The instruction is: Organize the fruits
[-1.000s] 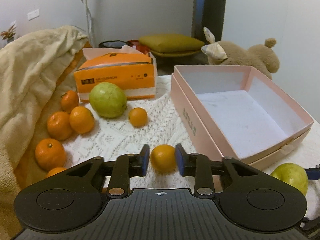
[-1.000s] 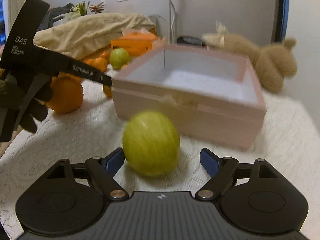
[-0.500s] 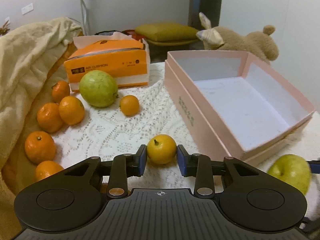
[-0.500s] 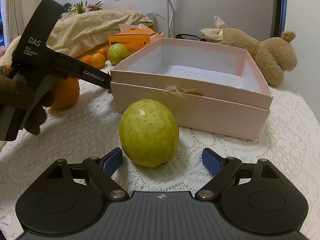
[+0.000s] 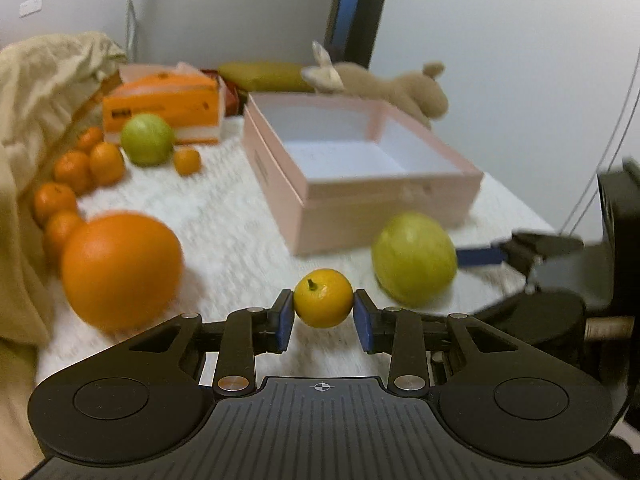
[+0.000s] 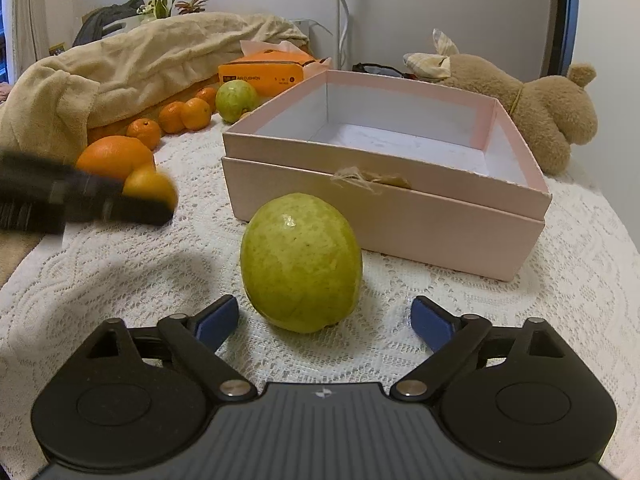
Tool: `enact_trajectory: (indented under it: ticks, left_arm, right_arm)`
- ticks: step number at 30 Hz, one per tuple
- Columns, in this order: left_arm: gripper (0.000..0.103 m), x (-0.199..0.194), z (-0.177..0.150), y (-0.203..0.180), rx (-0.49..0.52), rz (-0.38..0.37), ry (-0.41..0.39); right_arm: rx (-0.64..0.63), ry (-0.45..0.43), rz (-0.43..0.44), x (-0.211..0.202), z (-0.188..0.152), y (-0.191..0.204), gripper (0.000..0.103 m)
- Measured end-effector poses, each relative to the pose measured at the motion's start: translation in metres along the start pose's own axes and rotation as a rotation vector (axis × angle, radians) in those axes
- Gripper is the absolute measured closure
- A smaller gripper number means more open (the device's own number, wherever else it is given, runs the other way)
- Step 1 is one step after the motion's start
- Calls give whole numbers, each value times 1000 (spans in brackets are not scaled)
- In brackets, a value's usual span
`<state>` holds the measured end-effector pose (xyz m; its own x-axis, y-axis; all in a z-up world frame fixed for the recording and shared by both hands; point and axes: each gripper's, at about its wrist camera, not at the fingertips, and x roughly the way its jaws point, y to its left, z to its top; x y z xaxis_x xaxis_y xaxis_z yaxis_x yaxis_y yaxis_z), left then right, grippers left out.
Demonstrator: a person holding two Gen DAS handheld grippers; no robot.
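Fruit in reach of both claws, pale pink cardboard box [image 6: 384,216] empty behind.

Left gripper [image 5: 323,317] has its blue pads pressed on the small round yellow-orange citrus [image 5: 323,303] at lower centre. Right gripper [image 6: 324,318] has just been opening wide; the large yellow-green guava [image 6: 301,262] sits just ahead of its spread fingers, untouched, mid-frame on the white lace tablecloth [image 6: 560,280]. Guava looks heavy, smooth, bruisable: grip across its widest middle, gently.

Small fruit [image 5: 323,298] between blue pads [image 5: 285,321]: yellow-orange, dark stem. Guava [image 6: 301,262] ahead of right gripper [image 6: 324,318]: yellow-green, speckled. Box [image 6: 440,216] beyond: pale pink, white inside. Cloth [image 6: 500,320]: white lace pattern. Big orange [image 5: 120,268] to left: deep orange.
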<state>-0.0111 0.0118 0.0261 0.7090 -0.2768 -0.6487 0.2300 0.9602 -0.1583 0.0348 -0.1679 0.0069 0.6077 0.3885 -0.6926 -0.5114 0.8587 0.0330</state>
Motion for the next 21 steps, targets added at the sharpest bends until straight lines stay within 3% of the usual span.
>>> enact_trajectory:
  ticks: [2, 9, 21]
  left_arm:
    - [66, 3, -4, -1, 7, 7, 9]
    - [66, -2, -9, 11, -26, 72, -12]
    - [66, -2, -15, 10, -23, 52, 5]
  right_arm:
    - [-10, 21, 13, 2, 1, 1, 0]
    - [10, 65, -10, -1, 2, 4, 0]
    - [57, 27, -31, -8, 19, -1, 7]
